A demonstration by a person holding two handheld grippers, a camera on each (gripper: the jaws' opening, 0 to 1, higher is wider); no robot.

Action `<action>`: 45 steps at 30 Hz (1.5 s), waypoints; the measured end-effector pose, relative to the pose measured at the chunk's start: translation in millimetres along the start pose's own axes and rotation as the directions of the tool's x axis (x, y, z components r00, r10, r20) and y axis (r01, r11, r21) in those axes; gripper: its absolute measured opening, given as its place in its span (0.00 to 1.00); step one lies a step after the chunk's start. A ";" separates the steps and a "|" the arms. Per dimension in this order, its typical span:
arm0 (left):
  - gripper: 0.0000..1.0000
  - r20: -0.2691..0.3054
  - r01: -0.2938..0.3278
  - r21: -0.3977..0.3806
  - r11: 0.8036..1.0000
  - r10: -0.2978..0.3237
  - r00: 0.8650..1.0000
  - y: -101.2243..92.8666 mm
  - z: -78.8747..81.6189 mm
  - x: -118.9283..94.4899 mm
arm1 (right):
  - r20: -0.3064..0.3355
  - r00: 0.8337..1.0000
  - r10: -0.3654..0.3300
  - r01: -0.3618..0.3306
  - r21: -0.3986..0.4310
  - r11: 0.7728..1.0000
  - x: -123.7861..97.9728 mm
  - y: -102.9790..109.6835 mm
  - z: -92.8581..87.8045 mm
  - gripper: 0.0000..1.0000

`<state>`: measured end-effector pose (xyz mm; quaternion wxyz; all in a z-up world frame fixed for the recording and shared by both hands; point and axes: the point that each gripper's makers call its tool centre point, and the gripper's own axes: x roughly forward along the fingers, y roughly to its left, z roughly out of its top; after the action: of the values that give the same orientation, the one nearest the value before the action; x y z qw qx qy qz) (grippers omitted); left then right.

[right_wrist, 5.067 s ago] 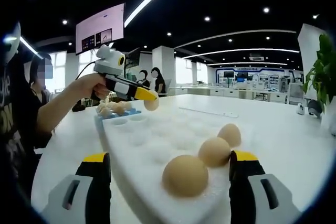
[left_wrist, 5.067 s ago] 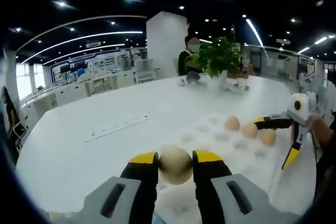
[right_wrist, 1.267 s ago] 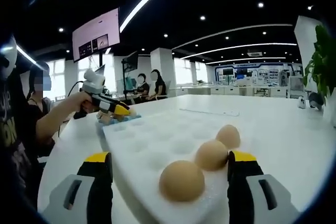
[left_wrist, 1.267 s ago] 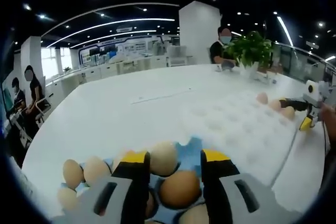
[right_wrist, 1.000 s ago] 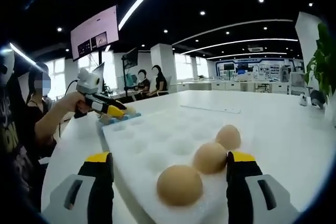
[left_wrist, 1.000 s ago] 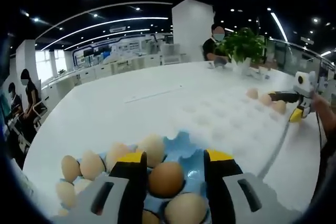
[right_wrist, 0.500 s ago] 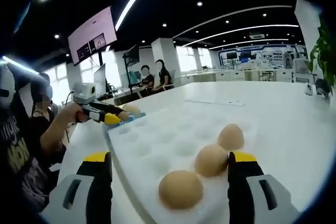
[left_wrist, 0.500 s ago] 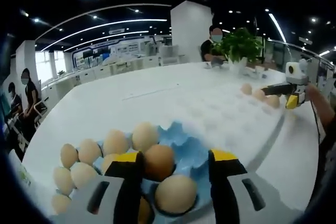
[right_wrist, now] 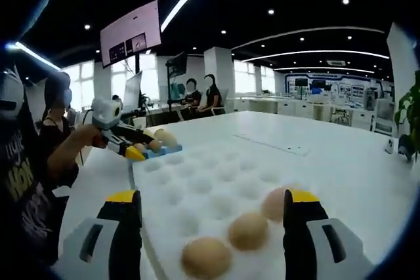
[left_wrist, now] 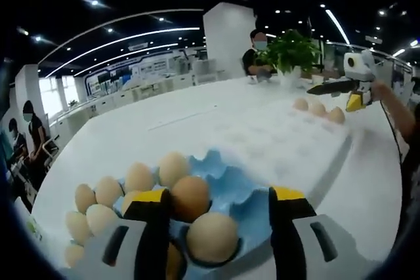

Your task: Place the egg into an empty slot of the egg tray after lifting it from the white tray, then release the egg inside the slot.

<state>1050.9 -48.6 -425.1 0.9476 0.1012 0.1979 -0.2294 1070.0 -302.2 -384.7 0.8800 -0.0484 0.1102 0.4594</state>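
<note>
Egg (left_wrist: 190, 197) sits in a slot of the blue egg tray (left_wrist: 230, 191), left gripper (left_wrist: 220, 204) spread wide around it, released. Over right, three eggs wait on the white tray (right_wrist: 197, 195); right gripper (right_wrist: 210, 211) hovers open, empty, lined up above them.

The left gripper (left_wrist: 220, 204) had its fingers spread wide apart with nothing clamped between them. The right gripper (right_wrist: 211, 211) likewise stood with its fingers parted and gripping nothing. A hand (right_wrist: 85, 137) held the left gripper out level, arm extended.
</note>
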 end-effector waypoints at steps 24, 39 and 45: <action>0.58 -0.096 -0.011 -0.071 0.997 0.004 0.995 -11.9 -10.0 -19.0 | -0.079 0.996 -0.037 0.034 -0.040 0.999 9.3 -23.3 0.1 0.91; 0.62 -0.133 -0.067 -0.021 0.998 0.063 0.989 -14.3 -18.6 -29.3 | -0.098 0.994 -0.055 0.050 -0.059 0.997 7.9 -31.5 -5.5 0.91; 0.67 -0.101 -0.084 -0.007 0.996 0.083 0.991 -17.5 -24.3 -33.5 | -0.091 0.994 -0.059 0.053 -0.069 0.996 9.1 -35.1 -2.8 0.91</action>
<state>1007.3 -43.8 -434.7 0.9458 0.1154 0.2423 -0.1829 1103.3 -315.5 -390.2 0.8845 -0.1020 0.1344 0.4350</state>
